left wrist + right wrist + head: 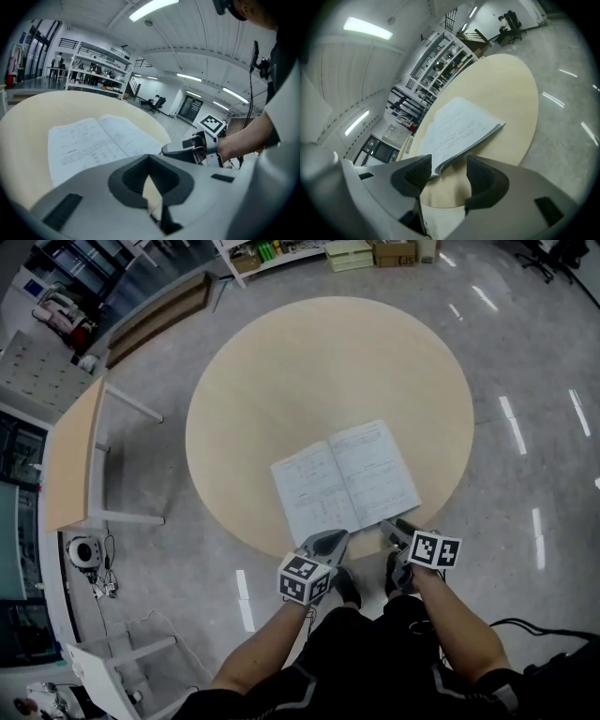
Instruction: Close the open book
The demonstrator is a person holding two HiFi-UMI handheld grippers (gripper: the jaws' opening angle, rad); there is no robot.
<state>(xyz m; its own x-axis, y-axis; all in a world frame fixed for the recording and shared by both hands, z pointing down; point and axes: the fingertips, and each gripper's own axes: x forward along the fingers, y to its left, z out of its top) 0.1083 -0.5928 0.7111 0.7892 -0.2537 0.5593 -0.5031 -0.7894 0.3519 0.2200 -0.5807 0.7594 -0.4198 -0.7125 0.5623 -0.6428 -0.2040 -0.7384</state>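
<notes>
On the round, pale bench (pixel 281 371): the book (pixel 345 482), open and flat, pages up, spine running aslant, close to the rim nearest the person.

At the book's near edge, by the lower margin of the left page: the left claw (pixel 330 540). Touching the paper or just shy of it, impossible to tell from above. Clenched on nothing. In the left gripper view, dark pads (pixel 129 178) meeting at the tips, only a wedge of bench showing below them. Book (pixel 93 140) spread out ahead, a little to that picture's left.

Just beside the near edge of the right page, close to the foot of the spine: the right claw (pixel 392 527). Released, jaws standing wide. In the right gripper view, dark pads (pixel 412 176) well apart, with the book's (pixel 459 126) near corner lying in the gap between them. Closer to the pad on that picture's left, pressed by neither. Stacked page edges visible along that corner.

Both claws side by side at the bench rim, apart from each other, tilted down towards the book. On each, a cube (pixel 302 577) with black-and-white square markers.

Writing: blocks of printed lines with short headings across both pages, too small and soft to read in any view. On book and claws, no brand or label legible.
</notes>
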